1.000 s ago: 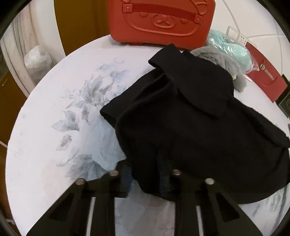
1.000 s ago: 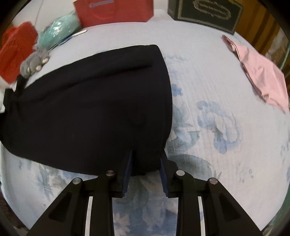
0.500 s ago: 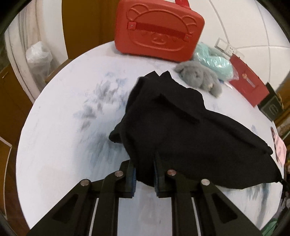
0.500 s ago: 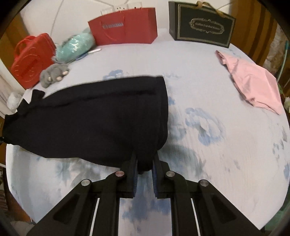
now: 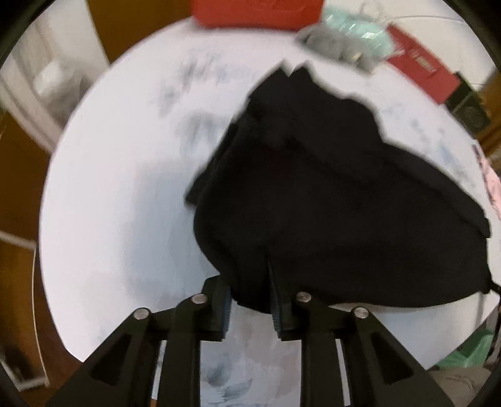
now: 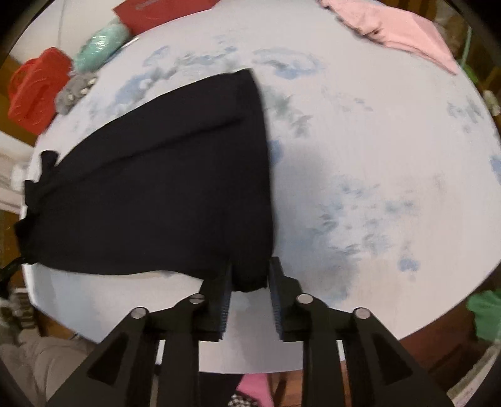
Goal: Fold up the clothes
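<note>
A black garment (image 5: pixel 313 188) lies folded over on the round table with the blue flower cloth (image 5: pixel 109 219). My left gripper (image 5: pixel 249 300) is at the garment's near left corner. Its jaws are opening, with the corner loose between the pads. In the right wrist view the same black garment (image 6: pixel 162 194) stretches off to the left. My right gripper (image 6: pixel 249 297) is at the garment's near right corner by the table's front edge (image 6: pixel 375 325). Its jaws are opening too, and a tongue of cloth sits between the pads without being pinched.
At the back stand a red case (image 5: pixel 250 12), a grey plush toy (image 5: pixel 338 47), a teal bundle (image 5: pixel 353 22), a red paper bag (image 5: pixel 419 75) and a dark box (image 5: pixel 469 109). A pink garment (image 6: pixel 394 28) lies far right. A person's trouser leg (image 6: pixel 37 366) shows below the table.
Both grippers pinched the garment's near corners and dragged it toward the table's front edge. Both pairs of jaws now stand wider than half a second ago.
</note>
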`<state>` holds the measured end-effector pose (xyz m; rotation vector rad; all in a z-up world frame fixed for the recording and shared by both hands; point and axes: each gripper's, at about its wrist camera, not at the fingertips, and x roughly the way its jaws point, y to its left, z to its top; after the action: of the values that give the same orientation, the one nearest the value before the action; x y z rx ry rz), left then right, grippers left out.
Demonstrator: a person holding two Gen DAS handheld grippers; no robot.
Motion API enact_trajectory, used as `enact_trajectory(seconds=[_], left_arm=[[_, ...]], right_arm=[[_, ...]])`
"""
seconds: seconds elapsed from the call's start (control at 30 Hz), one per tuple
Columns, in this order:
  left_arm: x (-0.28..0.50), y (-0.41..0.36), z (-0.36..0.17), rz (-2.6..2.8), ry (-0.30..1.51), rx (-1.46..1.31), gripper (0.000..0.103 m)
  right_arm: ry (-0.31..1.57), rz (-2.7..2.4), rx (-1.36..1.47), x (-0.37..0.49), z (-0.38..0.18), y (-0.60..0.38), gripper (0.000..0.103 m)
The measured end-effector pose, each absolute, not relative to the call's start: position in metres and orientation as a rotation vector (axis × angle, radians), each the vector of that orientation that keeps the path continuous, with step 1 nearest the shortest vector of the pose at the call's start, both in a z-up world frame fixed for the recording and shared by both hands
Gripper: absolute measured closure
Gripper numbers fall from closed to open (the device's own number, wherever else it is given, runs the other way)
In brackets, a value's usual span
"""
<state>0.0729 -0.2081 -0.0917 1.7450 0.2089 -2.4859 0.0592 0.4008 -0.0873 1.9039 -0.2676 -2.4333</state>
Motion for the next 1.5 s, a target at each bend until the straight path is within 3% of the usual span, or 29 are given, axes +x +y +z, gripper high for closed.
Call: enact_trajectory(seconds=[0.03, 0.1, 0.17, 0.2, 0.37, 0.47, 0.83, 0.87, 0.9, 0.93, 0.97, 1.0, 1.03, 1.07, 1.23, 1.27, 1.3, 1.37, 1.5], left_arm=[[0.07, -0.208, -0.077, -2.524, 0.188, 1.703, 0.075], [0.062, -0.211, -0.046, -2.603, 0.172, 1.599, 0.065], [0.048, -0.214, -0.023, -2.662, 0.164, 1.5, 0.055], [0.039, -0.216, -0.018, -2.674, 0.154, 1.474, 0.054], [-0.005, -0.216, -0.03, -2.691, 0.137, 1.503, 0.054], [-0.026, -0.218, -0.06, -2.63, 0.103, 1.586, 0.054], [-0.052, -0.213, -0.107, -2.583, 0.112, 1.749, 0.054], [-0.054, -0.211, -0.108, -2.586, 0.101, 1.748, 0.061], [-0.056, -0.209, -0.109, -2.589, 0.09, 1.744, 0.08], [-0.057, -0.207, -0.109, -2.589, 0.079, 1.741, 0.092], [-0.059, -0.205, -0.109, -2.589, 0.066, 1.739, 0.097], [-0.06, -0.203, -0.106, -2.602, 0.054, 1.727, 0.097], [-0.062, -0.201, -0.103, -2.613, 0.044, 1.715, 0.097], [-0.065, -0.201, -0.098, -2.623, 0.049, 1.707, 0.097], [-0.089, -0.207, -0.075, -2.649, 0.139, 1.656, 0.095], [-0.096, -0.209, -0.073, -2.644, 0.164, 1.651, 0.093], [-0.105, -0.211, -0.071, -2.64, 0.189, 1.645, 0.087], [-0.122, -0.212, -0.065, -2.649, 0.218, 1.611, 0.081], [-0.133, -0.208, -0.046, -2.689, 0.18, 1.541, 0.067]], right_arm=[[-0.258, -2.455, 1.899, 0.057, -0.084, 0.403, 0.064], [-0.238, -2.532, 1.829, 0.048, -0.065, 0.409, 0.041], [-0.226, -2.585, 1.762, 0.033, -0.052, 0.41, 0.023], [-0.224, -2.597, 1.735, 0.024, -0.048, 0.408, 0.018], [-0.183, -2.565, 1.689, -0.016, -0.052, 0.387, 0.017], [-0.181, -2.542, 1.69, -0.03, -0.06, 0.379, 0.006], [-0.1, -2.468, 1.718, -0.05, -0.082, 0.356, 0.0], [-0.096, -2.464, 1.729, -0.052, -0.085, 0.355, 0.0], [-0.093, -2.459, 1.74, -0.055, -0.088, 0.354, 0.0], [-0.093, -2.441, 1.758, -0.057, -0.093, 0.354, 0.001], [-0.078, -2.409, 1.785, -0.06, -0.097, 0.352, 0.019], [-0.06, -2.376, 1.811, -0.063, -0.102, 0.349, 0.062], [-0.014, -2.372, 1.834, -0.065, -0.104, 0.347, 0.082], [0.017, -2.383, 1.837, -0.066, -0.104, 0.346, 0.094], [-0.162, -2.564, 1.689, -0.084, -0.071, 0.375, 0.094], [-0.218, -2.604, 1.664, -0.089, -0.067, 0.384, 0.083], [-0.274, -2.638, 1.681, -0.094, -0.065, 0.395, 0.062], [-0.32, -2.666, 1.692, -0.099, -0.064, 0.405, 0.032], [-0.274, -2.662, 1.675, -0.089, -0.056, 0.399, 0.029]])
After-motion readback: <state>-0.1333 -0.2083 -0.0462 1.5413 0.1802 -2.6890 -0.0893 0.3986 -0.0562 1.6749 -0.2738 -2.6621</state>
